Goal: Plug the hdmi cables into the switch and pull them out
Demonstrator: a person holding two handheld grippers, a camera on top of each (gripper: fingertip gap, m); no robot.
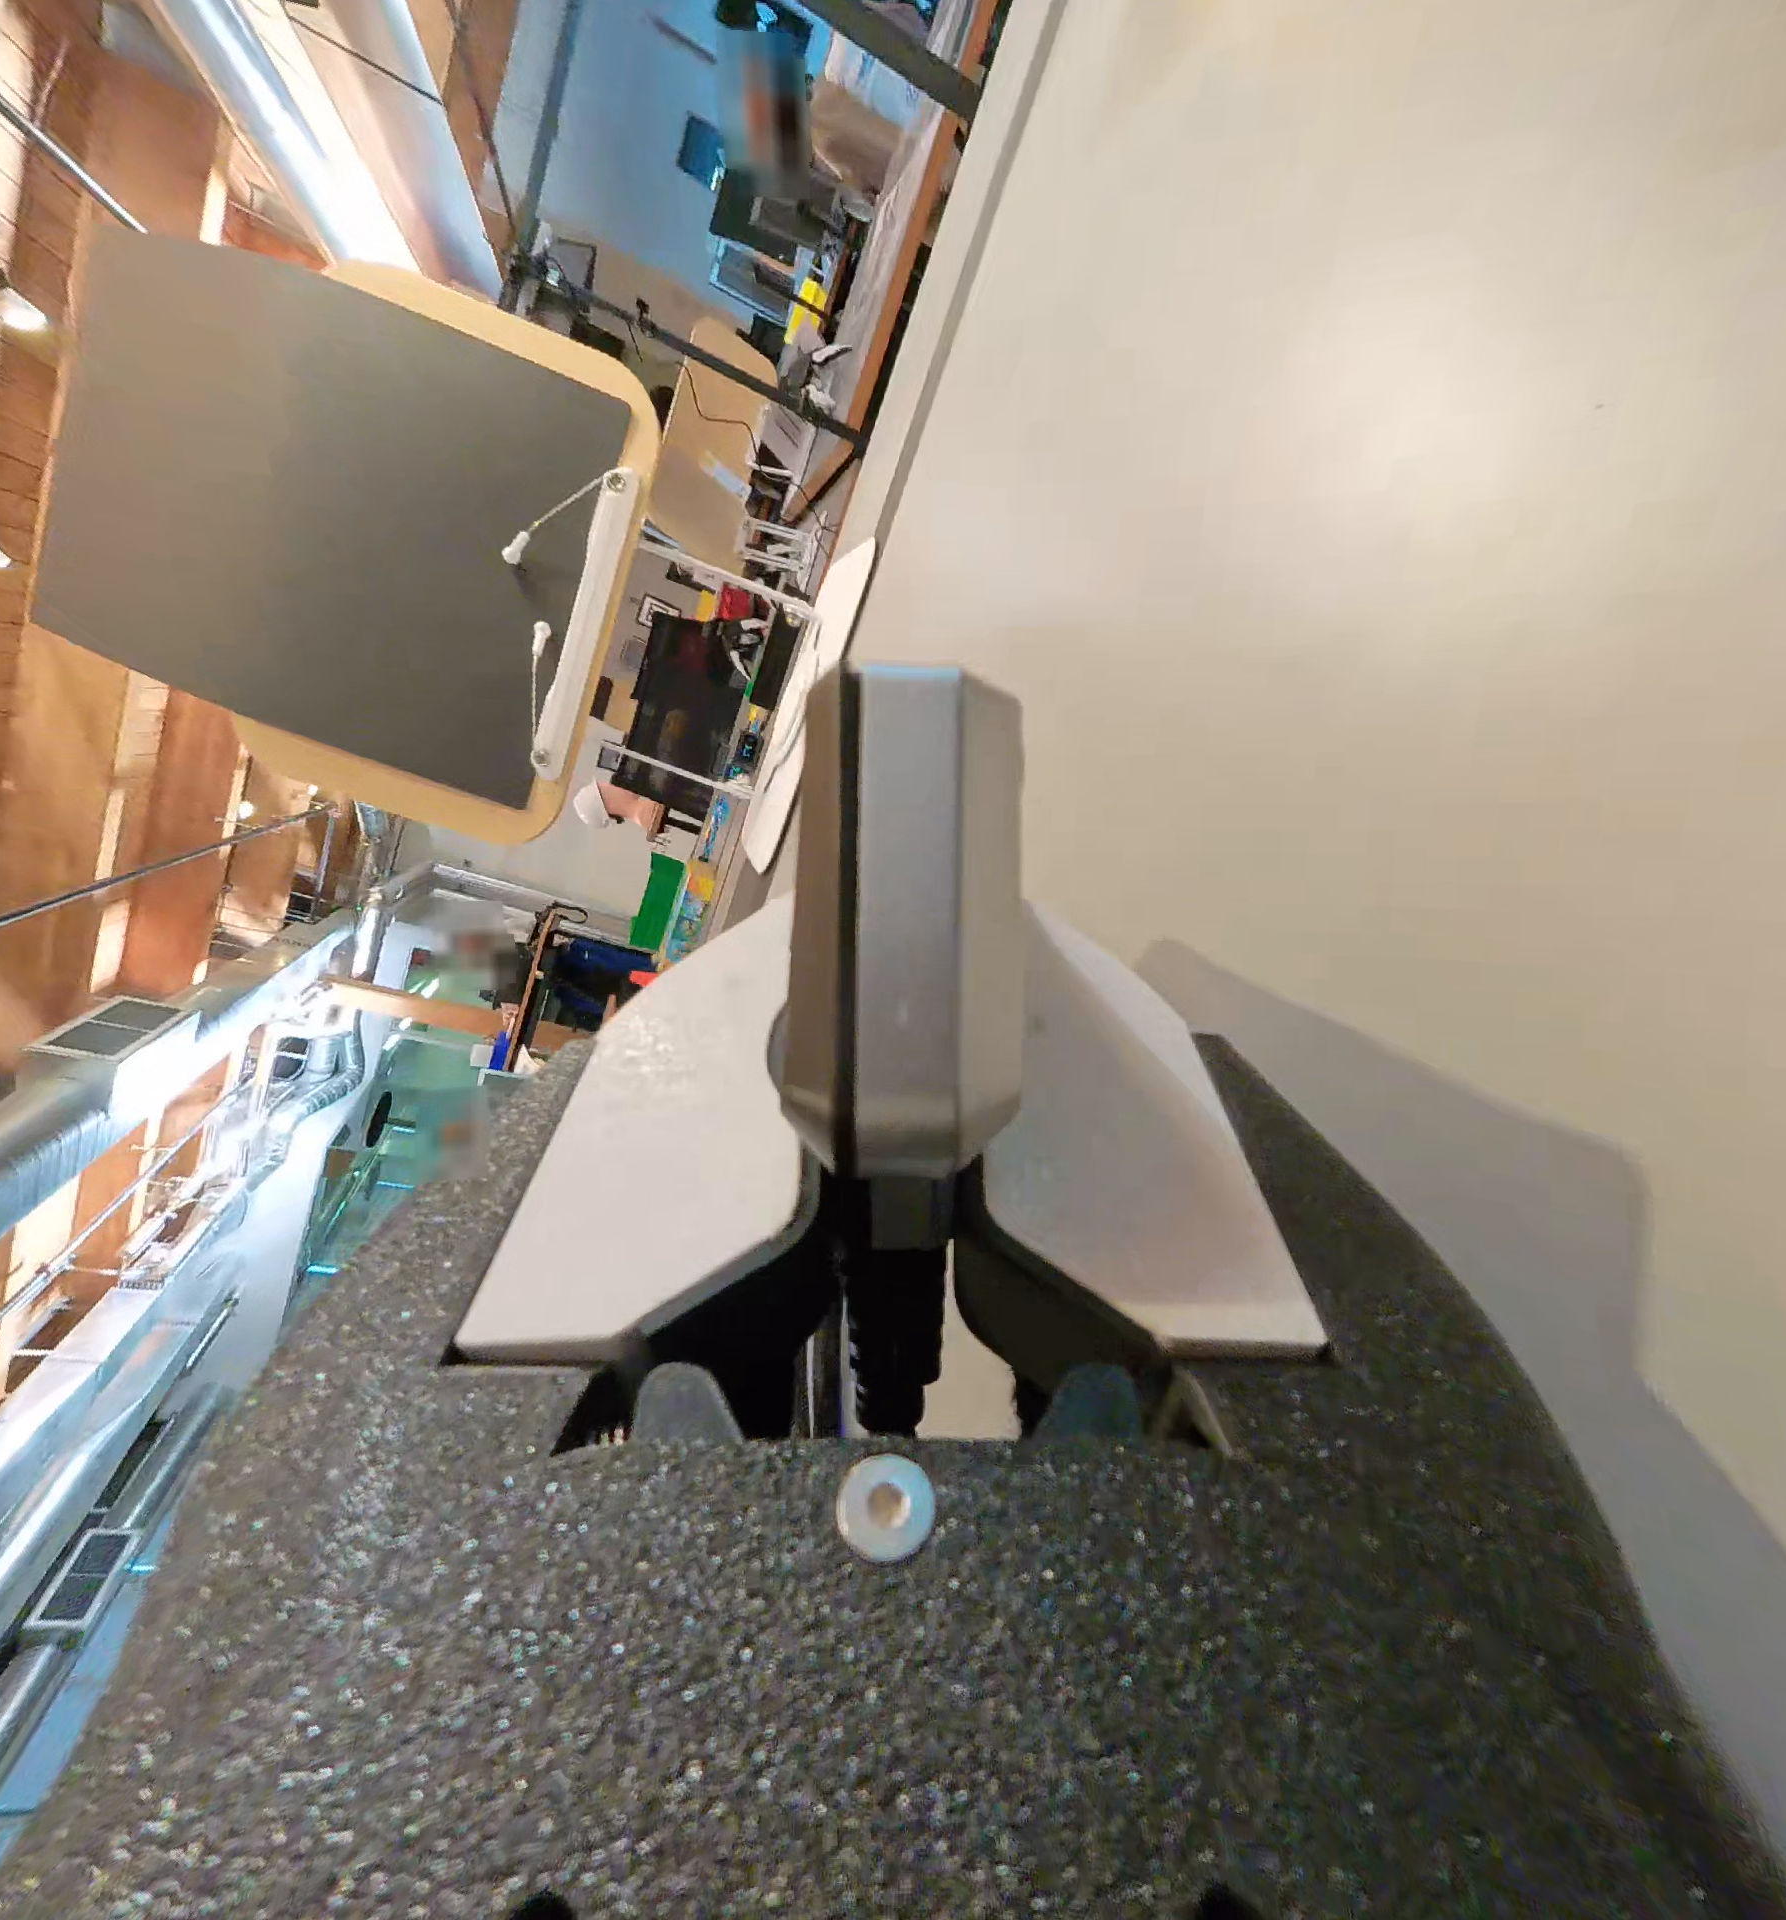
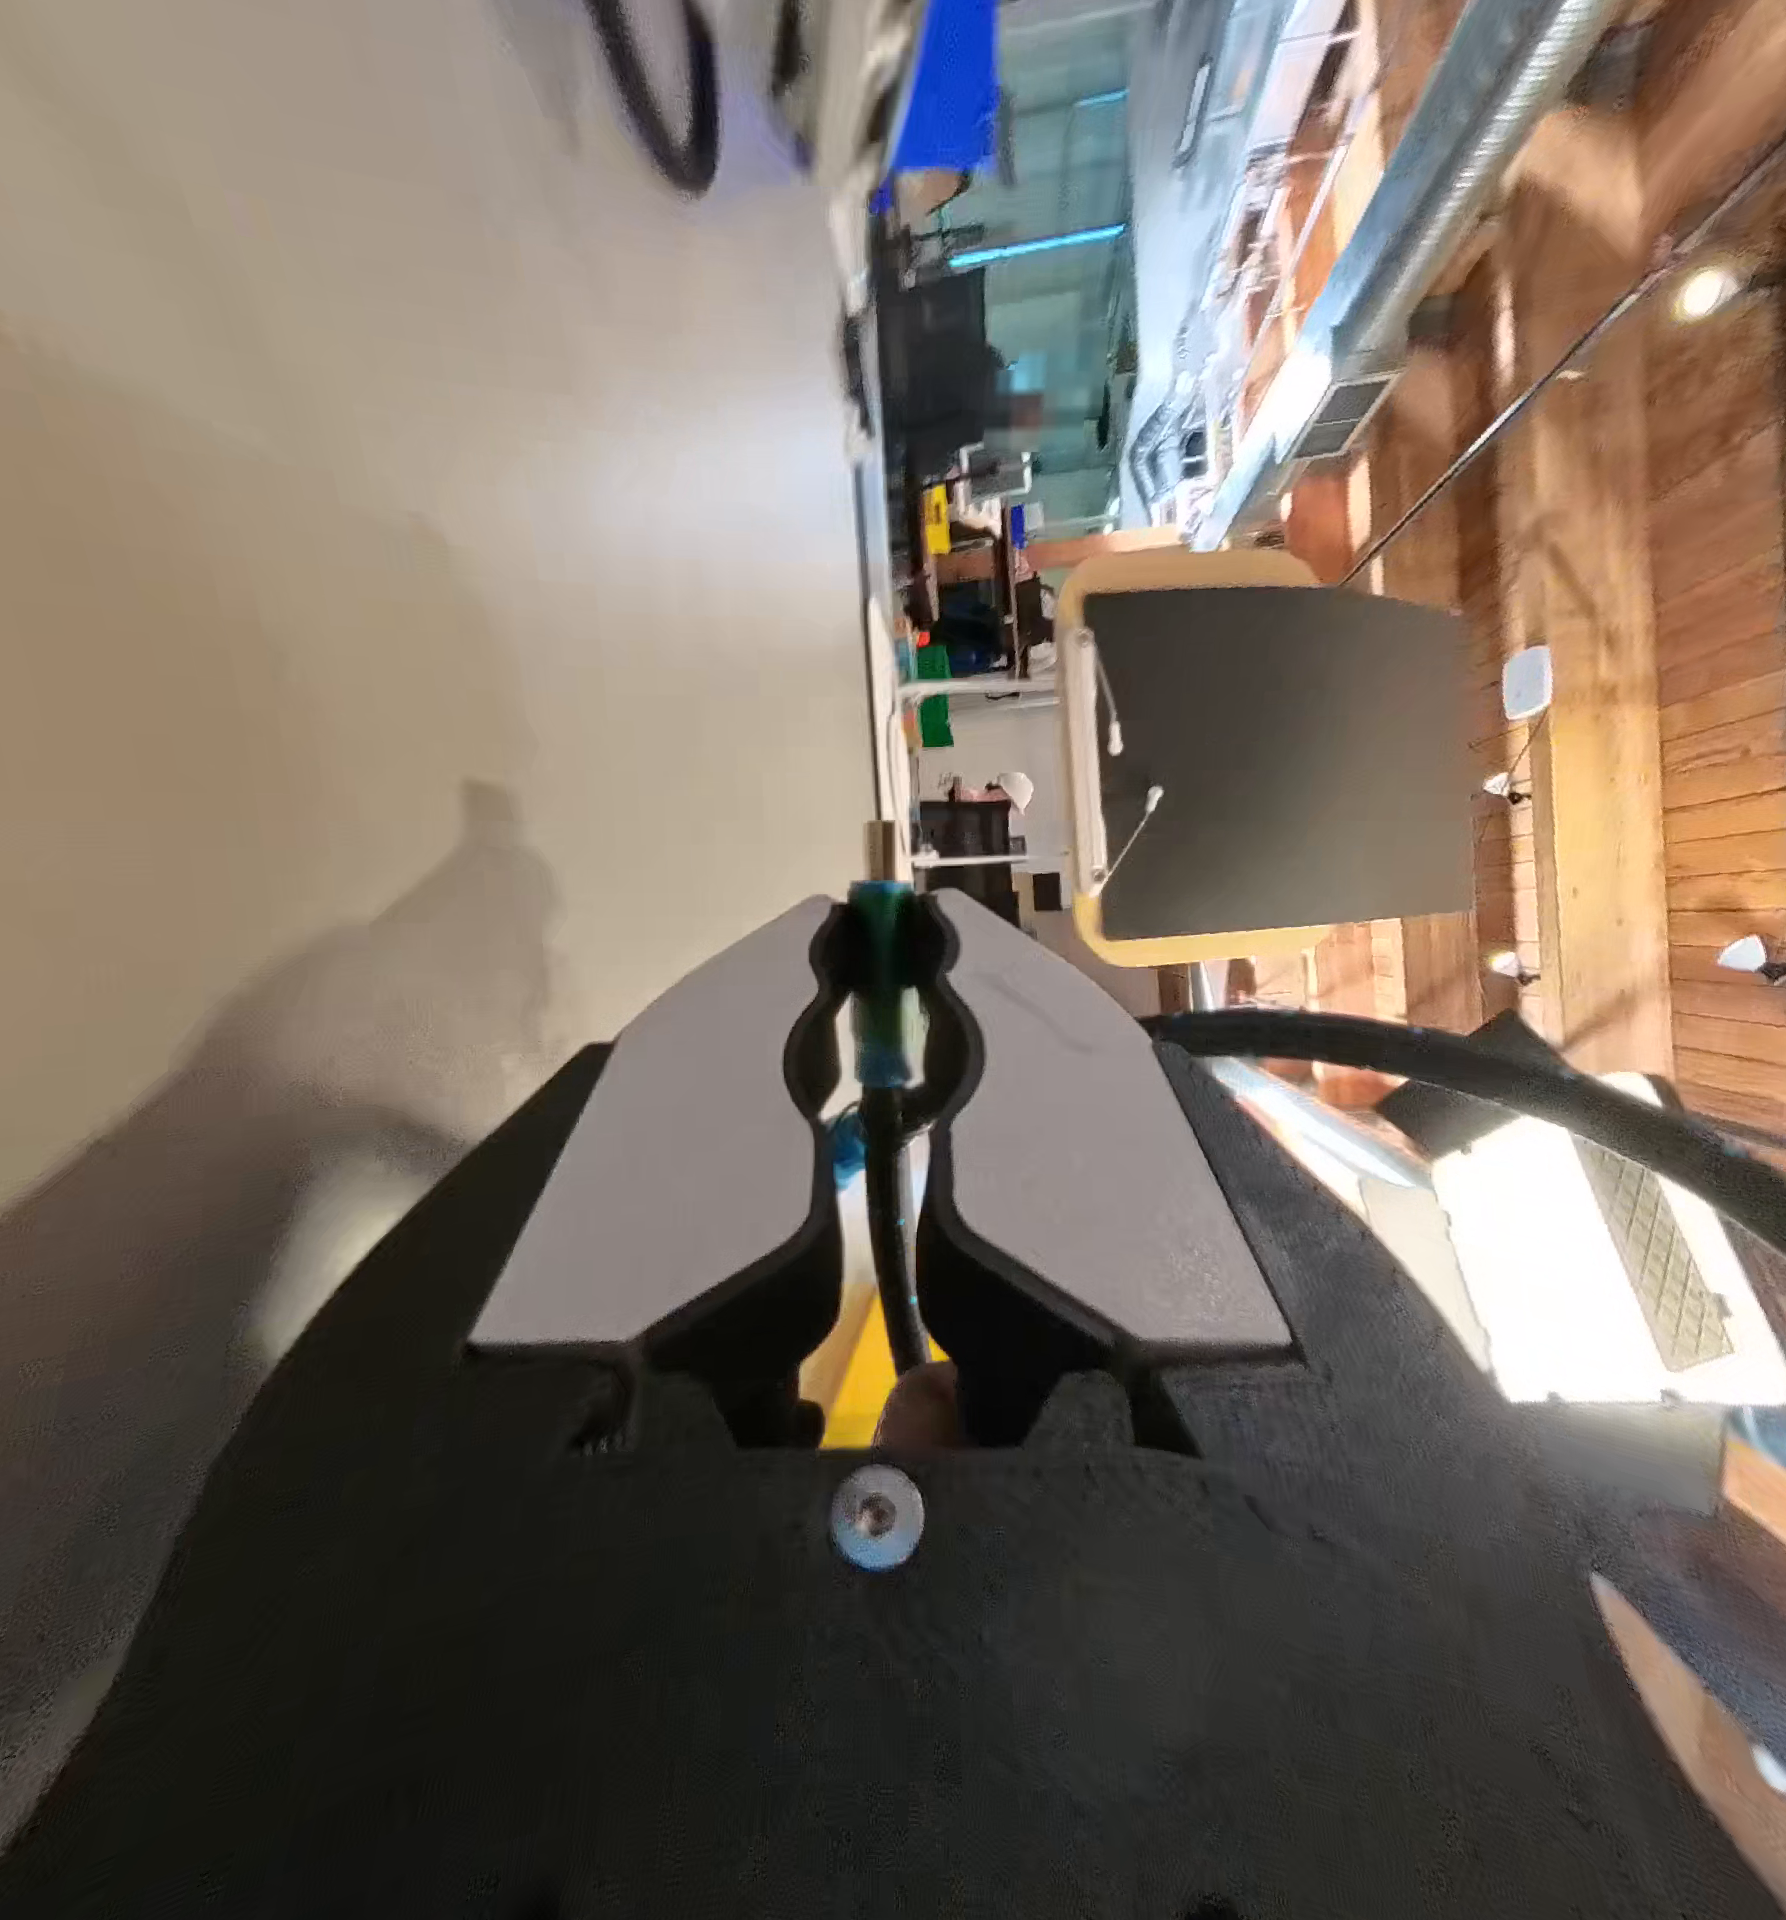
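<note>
My left gripper [image 1: 904,997] is shut on a grey box-shaped HDMI switch [image 1: 910,810], which stands out past the grey fingers [image 1: 650,1143]. A black ribbed cable end [image 1: 894,1340] sits at the switch's rear, between the jaws. My right gripper [image 2: 884,914] is shut on an HDMI cable plug [image 2: 884,987] wrapped in green-blue tape. Its metal tip [image 2: 881,847] pokes out past the fingertips. The black cable [image 2: 889,1226] runs back between the fingers. Both views are turned on their side, with the white table [image 1: 1388,520] beside the grippers. Neither view shows the other gripper.
The white table also fills the left of the right wrist view [image 2: 349,520]. A black cable loop [image 2: 660,104] lies on it farther off. A thick black cable [image 2: 1491,1081] crosses at the right above a white grilled object [image 2: 1595,1278]. A dark wood-framed panel [image 1: 328,520] stands beyond. The tips of one gripper are about 20 centimeters away from the tips of the other.
</note>
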